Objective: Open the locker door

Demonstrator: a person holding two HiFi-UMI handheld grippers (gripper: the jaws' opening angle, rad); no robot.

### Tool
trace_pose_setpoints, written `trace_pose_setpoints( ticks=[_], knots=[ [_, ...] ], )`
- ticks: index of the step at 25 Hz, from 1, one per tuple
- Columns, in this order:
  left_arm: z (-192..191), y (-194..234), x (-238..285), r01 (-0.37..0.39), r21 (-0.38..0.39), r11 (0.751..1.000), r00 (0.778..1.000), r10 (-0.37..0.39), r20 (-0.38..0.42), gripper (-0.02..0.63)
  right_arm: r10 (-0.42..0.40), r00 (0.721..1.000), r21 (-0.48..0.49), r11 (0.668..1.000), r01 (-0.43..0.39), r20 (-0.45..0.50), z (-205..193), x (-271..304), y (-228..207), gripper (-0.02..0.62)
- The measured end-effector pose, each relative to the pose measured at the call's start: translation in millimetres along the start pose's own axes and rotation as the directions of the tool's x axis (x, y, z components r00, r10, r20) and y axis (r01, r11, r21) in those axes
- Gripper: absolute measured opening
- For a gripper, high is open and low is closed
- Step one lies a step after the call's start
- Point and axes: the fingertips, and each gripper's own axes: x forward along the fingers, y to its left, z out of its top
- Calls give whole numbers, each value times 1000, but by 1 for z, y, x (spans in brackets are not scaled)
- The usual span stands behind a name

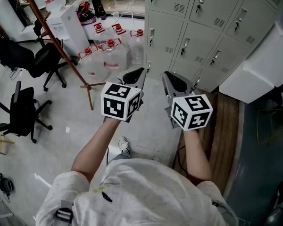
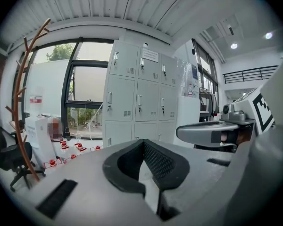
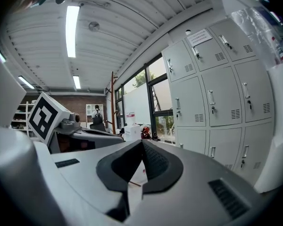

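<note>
Head view has the person facing a bank of grey lockers (image 1: 198,36), every locker door (image 1: 164,37) closed and well apart from both tools. The left gripper (image 1: 139,74) and right gripper (image 1: 168,79) hover side by side above the floor, each with its fingers (image 2: 158,161) pressed together on nothing. The risk, as I read it: arriving closed, the tips would skid off a slim handle (image 1: 151,34) instead of catching it. A door swinging out could also strike the idle gripper.
</note>
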Motion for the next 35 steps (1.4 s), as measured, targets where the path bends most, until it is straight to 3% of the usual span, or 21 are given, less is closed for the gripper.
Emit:
trace_pose_setpoints(
  ticks=[16, 22, 35],
  knots=[
    [35, 144, 30, 91, -2, 996, 995, -90, 34, 6, -98, 995, -13, 995, 98, 7, 38, 143, 22, 3],
    [28, 192, 27, 112, -18, 994, 993, -112, 26, 6, -128, 992, -1, 992, 128, 0, 39, 181, 38, 3],
    [31, 237, 44, 140, -35, 989, 990, -139, 38, 6, -143, 990, -12, 990, 143, 3, 46, 231, 40, 3]
  ],
)
